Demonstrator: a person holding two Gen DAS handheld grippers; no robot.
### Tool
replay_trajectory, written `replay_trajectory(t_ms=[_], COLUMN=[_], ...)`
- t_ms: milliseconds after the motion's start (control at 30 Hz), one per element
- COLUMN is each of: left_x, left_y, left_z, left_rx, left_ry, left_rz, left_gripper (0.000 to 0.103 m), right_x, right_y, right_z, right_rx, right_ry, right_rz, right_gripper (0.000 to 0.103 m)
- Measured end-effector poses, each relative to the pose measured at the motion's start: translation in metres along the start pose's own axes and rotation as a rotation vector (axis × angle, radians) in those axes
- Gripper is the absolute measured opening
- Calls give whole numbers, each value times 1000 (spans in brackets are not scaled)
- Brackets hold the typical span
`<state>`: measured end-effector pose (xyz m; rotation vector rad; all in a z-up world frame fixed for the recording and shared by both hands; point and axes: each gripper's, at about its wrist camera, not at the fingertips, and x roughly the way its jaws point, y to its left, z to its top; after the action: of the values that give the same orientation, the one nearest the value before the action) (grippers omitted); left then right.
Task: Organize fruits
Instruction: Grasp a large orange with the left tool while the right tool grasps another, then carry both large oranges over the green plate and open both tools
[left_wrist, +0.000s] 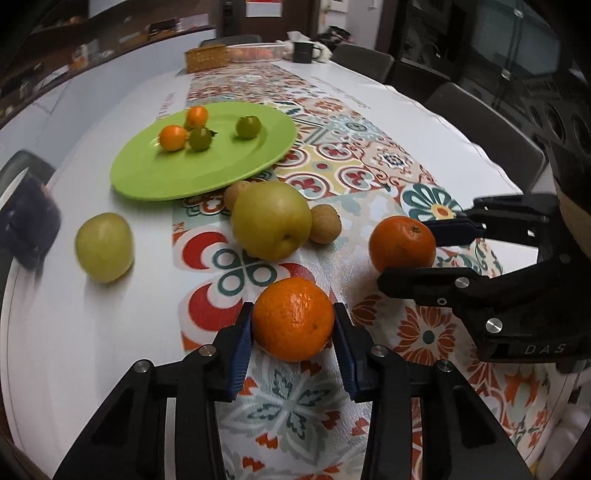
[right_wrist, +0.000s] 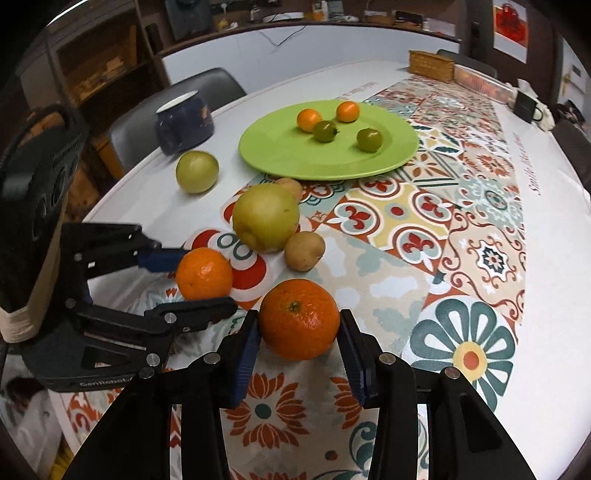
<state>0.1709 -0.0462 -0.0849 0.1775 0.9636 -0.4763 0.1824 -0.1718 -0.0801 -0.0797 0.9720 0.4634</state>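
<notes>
Item 1: your left gripper (left_wrist: 293, 325), jaws set either side of an orange (left_wrist: 293, 319) that rests on the counter; the blue pads look to touch its flanks, so read it as clamped.

Item 2: your right gripper (right_wrist: 299, 328), jaws likewise closed against a second orange (right_wrist: 299, 319), also seated on the patterned cloth (right_wrist: 424, 206). The two oranges lie near each other, each gripper visible in the other's view.

Item 3: beyond the oranges, a large yellow-green pear-like fruit (left_wrist: 271, 219), with two small brown fruits, one (left_wrist: 324, 224) just beside it and one (left_wrist: 236, 192) partly hidden behind it.

Item 4: a green apple (left_wrist: 104, 246), apart to the left on the bare white counter (left_wrist: 92, 184).

Item 5: a lime-green plate (left_wrist: 207, 173) farther back, holding two small orange tomatoes (left_wrist: 173, 137) and two green ones (left_wrist: 248, 127).

Item 6: a dark blue mug (right_wrist: 184, 123) by the counter's edge, near the apple.
</notes>
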Motion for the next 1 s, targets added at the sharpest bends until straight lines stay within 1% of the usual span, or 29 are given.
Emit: replay_trajectory(t_ms=[200,433,633,800,1000], left_x=[-23,-53,-77,-98,-109], left_y=[4,5,3,3,7], left_z=[-2,0,8,20,40], left_rx=[-89,-143,-147,-141,-135], left_ry=[-48,-104,-161,-210,-245], left_rz=[34,81,113,128,152], left_gripper=[40,40,40,40,40], right_x=[-12,-32,-55,-73,-85], right_y=[2,7,12,14,15], right_z=[-2,0,7,18,38], right_rx=[47,90,91,93,85], right_ry=[-56,-127,-191,-247,-301], right_rz=[-4,-7,-27,-24,-32], right_gripper=[43,43,43,43,43])
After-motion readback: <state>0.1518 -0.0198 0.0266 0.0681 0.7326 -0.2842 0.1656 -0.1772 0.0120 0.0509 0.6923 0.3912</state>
